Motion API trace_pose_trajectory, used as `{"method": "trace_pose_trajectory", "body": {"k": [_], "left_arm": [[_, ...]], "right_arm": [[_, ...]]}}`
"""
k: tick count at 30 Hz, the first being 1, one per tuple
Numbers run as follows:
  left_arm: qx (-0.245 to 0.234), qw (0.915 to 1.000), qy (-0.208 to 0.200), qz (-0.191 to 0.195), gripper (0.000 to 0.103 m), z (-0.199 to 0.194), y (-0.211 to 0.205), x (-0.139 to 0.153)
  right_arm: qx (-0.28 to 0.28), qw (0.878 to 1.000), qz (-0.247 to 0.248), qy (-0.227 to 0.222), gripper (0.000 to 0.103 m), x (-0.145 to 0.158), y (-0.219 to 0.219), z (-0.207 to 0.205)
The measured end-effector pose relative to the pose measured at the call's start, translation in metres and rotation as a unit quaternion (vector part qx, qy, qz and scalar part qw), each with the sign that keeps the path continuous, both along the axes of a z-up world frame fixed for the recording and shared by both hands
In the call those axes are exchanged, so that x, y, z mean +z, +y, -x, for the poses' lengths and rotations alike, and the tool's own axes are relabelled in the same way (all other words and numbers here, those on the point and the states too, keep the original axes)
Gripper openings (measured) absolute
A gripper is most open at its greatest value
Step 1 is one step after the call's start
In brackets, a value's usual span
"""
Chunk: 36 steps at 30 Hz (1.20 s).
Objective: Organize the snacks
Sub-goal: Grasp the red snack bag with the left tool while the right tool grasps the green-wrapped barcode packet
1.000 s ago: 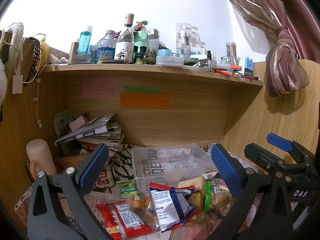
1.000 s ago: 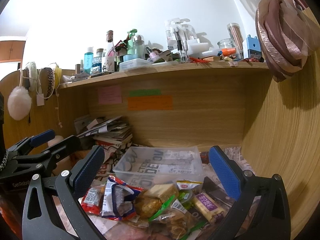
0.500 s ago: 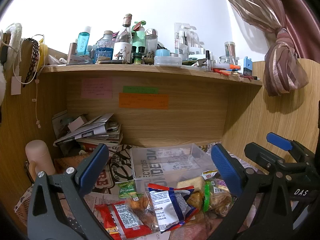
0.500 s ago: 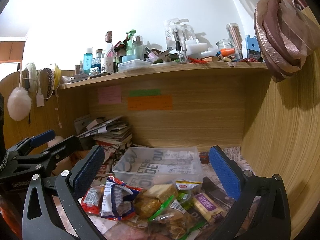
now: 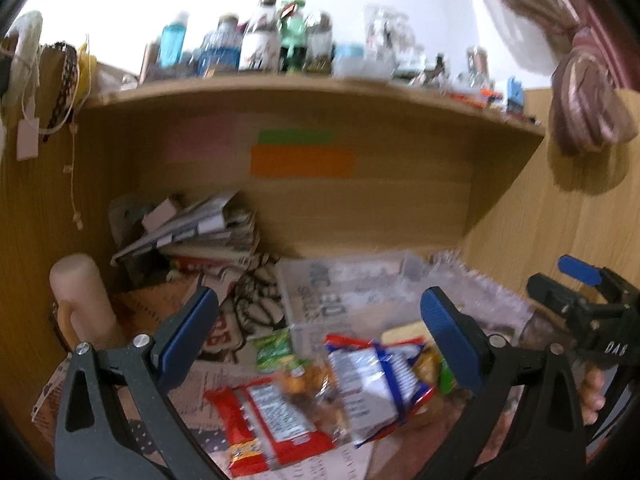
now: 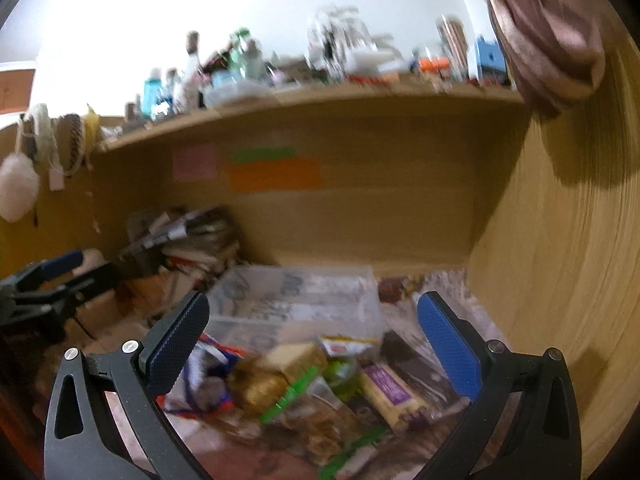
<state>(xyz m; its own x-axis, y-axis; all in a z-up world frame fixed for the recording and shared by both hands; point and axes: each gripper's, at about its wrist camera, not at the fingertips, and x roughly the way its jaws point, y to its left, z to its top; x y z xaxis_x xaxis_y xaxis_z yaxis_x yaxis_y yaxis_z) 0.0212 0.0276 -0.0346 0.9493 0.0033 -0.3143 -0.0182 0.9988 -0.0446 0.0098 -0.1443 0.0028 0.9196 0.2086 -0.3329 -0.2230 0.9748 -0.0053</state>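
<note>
A pile of snack packets lies on the newspaper-covered desk in front of a clear plastic box. In the left wrist view I see a red packet, a blue and white packet and a small green packet. My left gripper is open and empty above them. In the right wrist view the clear box stands behind a yellow block snack and a purple-labelled bar. My right gripper is open and empty over the pile. Both views are blurred.
A stack of papers and books lies at the back left. A pale cylinder stands at the left. A wooden side wall is close on the right. A shelf crowded with bottles runs overhead. The right gripper shows in the left view.
Both grippers have tipped downward and moved closer to the snack pile, so the views are now blurred. Both stay open and nothing was picked up.
</note>
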Motion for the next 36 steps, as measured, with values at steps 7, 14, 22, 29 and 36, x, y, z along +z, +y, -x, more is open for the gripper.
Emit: {"method": "trace_pose_trajectory", "body": {"k": [7, 14, 22, 29, 36], "left_arm": [[0.015, 0.9969, 0.076, 0.014, 0.088, -0.015, 0.024, -0.039], [0.031, 0.9891, 0.143, 0.021, 0.085, -0.029, 0.042, -0.080], [0.035, 0.9780, 0.202, 0.038, 0.085, -0.045, 0.053, -0.112], [0.042, 0.9721, 0.228, 0.036, 0.086, -0.056, 0.064, -0.133], [0.037, 0.9744, 0.220, 0.027, 0.077, -0.060, 0.065, -0.140]], "right_arm": [[-0.005, 0.997, -0.002, 0.080, 0.087, -0.035, -0.013, -0.017], [0.001, 0.990, -0.016, 0.137, 0.073, -0.060, -0.017, -0.026], [0.005, 0.984, -0.026, 0.175, 0.069, -0.077, -0.014, -0.039], [0.012, 0.980, -0.029, 0.195, 0.069, -0.081, -0.013, -0.049], [0.036, 0.974, -0.017, 0.222, 0.072, -0.093, 0.002, -0.055]]}}
